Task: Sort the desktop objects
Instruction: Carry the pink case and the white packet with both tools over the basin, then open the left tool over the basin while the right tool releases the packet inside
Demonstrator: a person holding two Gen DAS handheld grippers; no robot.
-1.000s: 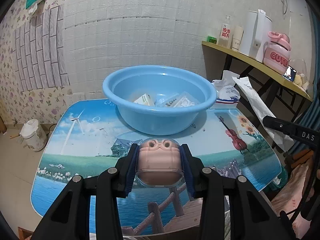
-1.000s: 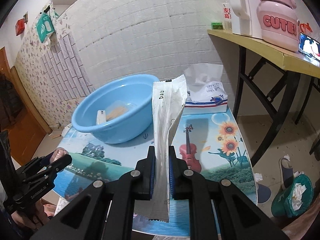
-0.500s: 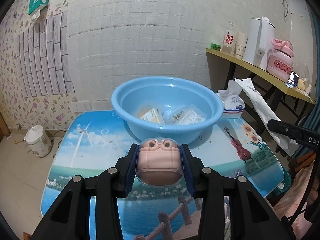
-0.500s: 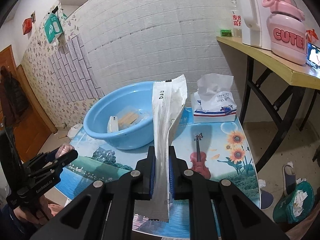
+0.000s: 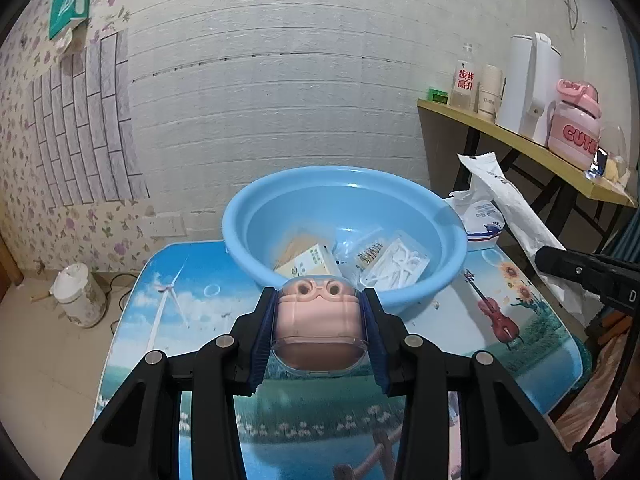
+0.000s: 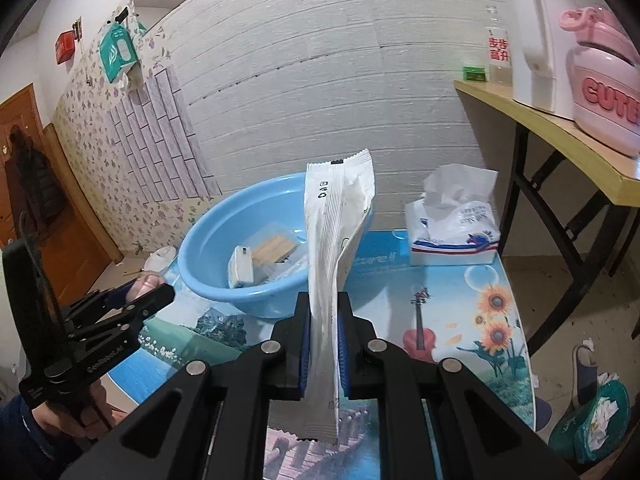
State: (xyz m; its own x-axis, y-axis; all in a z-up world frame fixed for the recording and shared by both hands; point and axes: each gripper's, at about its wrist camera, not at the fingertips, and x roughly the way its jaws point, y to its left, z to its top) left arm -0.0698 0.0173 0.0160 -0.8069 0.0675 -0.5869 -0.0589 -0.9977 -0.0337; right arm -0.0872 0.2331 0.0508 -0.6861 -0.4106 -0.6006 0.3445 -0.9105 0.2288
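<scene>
Both grippers sit nearer the blue basin (image 5: pixel 344 216) than a second ago — its contents show more fully. Left gripper (image 5: pixel 319 320) and right gripper (image 6: pixel 323 344) ride higher above the table (image 6: pixel 460 300).

Basin (image 5: pixel 344 216) on table (image 5: pixel 168 292); tissue pack (image 6: pixel 452 232) right of basin; small boxes (image 5: pixel 308 264), perhaps packets, inside basin; shelf (image 5: pixel 520 144) beyond-right.

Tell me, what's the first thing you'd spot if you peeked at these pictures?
Probably the big blue basin at the back of the picture-printed table, with small packets and boxes lying inside. Next, the little pink case with two round eye-like holes, squeezed in the left gripper in front of the basin. The right gripper pinches a tall white packet standing upright.
</scene>
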